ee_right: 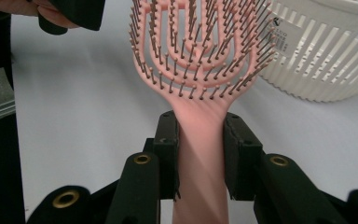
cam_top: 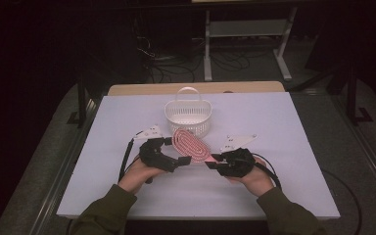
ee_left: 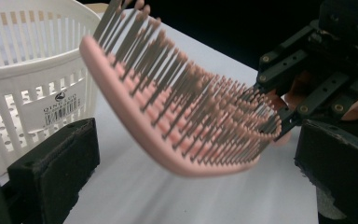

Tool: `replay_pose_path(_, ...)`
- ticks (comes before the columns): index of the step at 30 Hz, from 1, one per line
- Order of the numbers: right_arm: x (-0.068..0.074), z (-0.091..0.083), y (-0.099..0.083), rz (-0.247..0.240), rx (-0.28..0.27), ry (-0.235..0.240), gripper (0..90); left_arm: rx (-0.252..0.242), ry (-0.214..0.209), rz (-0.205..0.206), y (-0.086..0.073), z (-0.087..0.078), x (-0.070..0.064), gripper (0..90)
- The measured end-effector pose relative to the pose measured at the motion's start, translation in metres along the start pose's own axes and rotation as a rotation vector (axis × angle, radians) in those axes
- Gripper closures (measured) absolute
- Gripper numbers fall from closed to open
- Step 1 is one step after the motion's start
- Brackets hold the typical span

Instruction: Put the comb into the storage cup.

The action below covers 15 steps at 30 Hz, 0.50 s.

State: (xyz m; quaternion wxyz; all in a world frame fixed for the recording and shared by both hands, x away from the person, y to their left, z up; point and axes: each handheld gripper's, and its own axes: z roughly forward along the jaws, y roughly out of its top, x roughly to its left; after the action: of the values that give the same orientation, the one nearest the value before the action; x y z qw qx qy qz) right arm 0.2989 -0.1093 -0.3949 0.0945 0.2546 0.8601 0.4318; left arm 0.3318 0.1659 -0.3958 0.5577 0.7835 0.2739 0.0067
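Pink plastic hairbrush (cam_top: 191, 144) with rows of grey-brown bristles and an openwork head is held above the white table (cam_top: 274, 122), just in front of a white slotted plastic basket (cam_top: 188, 116) with a hoop handle that stands near the middle of the table. The right tongs (cam_top: 214, 161) are closed on the brush's smooth pink handle, one black pad (ee_right: 168, 154) pressed to each side of it in the right gripper view, with the bristled head reaching away toward the basket. The left tongs (cam_top: 180, 160) are spread wide, and in the left gripper view their two black foam-faced pads (ee_left: 56, 163) stand well apart to either side of the brush head without touching it. A barcode label (ee_left: 60, 109) shows on the basket's wall in that view. The person's hands and olive-green sleeves (cam_top: 103, 213) come in from the near edge of the table. Black cables (cam_top: 126, 156) trail from both grippers across the table.
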Motion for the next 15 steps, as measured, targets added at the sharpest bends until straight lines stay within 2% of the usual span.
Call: replay_pose_path(15, 0.0075, 0.0088, 0.0007, -0.017, -0.001, 0.013, 68.9, 0.004, 0.005, -0.038, 0.0004, 0.0007, 0.0007, 1.0)
